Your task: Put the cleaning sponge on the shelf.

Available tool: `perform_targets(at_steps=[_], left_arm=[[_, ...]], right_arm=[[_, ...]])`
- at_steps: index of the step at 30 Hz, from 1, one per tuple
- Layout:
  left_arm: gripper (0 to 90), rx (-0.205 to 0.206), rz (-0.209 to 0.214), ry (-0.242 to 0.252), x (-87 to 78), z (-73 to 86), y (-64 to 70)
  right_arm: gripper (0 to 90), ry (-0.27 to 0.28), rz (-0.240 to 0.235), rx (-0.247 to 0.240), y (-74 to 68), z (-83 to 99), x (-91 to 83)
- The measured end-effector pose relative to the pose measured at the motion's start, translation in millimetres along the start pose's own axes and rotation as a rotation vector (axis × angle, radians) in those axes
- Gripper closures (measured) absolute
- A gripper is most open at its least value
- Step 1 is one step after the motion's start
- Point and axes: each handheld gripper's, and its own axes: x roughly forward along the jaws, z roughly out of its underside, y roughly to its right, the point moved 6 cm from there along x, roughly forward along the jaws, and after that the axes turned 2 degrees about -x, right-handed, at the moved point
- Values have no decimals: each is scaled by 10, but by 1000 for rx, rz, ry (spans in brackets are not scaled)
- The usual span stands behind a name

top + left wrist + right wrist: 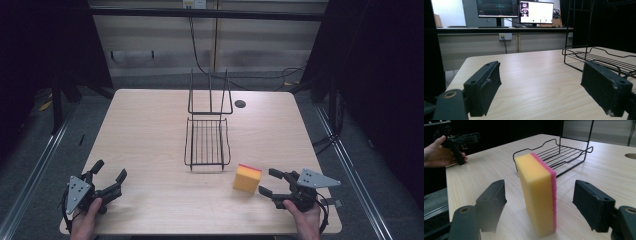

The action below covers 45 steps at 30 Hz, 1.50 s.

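Note:
A yellow sponge (247, 178) with a pink scouring layer stands on edge on the wooden table (150, 120), just in front of a black wire rack (207, 142). My right gripper (268, 181) is open at the sponge's right side, jaws pointing at it. In the right gripper view the sponge (537, 192) stands upright between and slightly beyond the two spread jaws, untouched. My left gripper (109, 171) is open near the table's front left corner, with nothing between its jaws. The left gripper view shows my left gripper (549, 82) facing bare tabletop, with the rack (599, 58) to the right.
The rack has an upright wire back (210, 92) and a flat slatted tray. A dark round hole (240, 104) sits in the table behind it. Monitors (515, 11) stand on a desk beyond the far table edge. Cables run along the floor behind.

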Motion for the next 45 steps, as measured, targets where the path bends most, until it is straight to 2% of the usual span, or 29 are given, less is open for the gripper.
perform_targets(at_steps=[1, 4, 5, 8, 12, 18, 28, 35, 45], left_arm=[[156, 3, -1, -2, -1, 1, -2], [156, 2, 0, -2, 0, 1, 0], [156, 0, 0, 0, 0, 0, 0], [156, 1, 0, -1, 0, 0, -1], [156, 1, 0, -2, 0, 1, -1], [156, 2, 0, -1, -1, 1, -1], [156, 1, 0, -2, 0, 1, -1], [156, 2, 0, -2, 0, 1, -1], [156, 1, 0, -1, 0, 1, -1]], right_arm=[[237, -11, -24, 2, 1, 10, 27], [261, -16, -29, 7, 19, 13, 54], [303, -11, -46, 2, 38, 10, 79], [322, -9, -66, 2, 71, 10, 121], [349, -28, -80, -6, 93, 31, 173], [373, -26, -105, -15, 83, 20, 227], [406, -30, -122, -21, 94, 44, 305], [446, -14, -142, -19, 94, 42, 340], [568, -10, -150, -35, 91, 51, 376]])
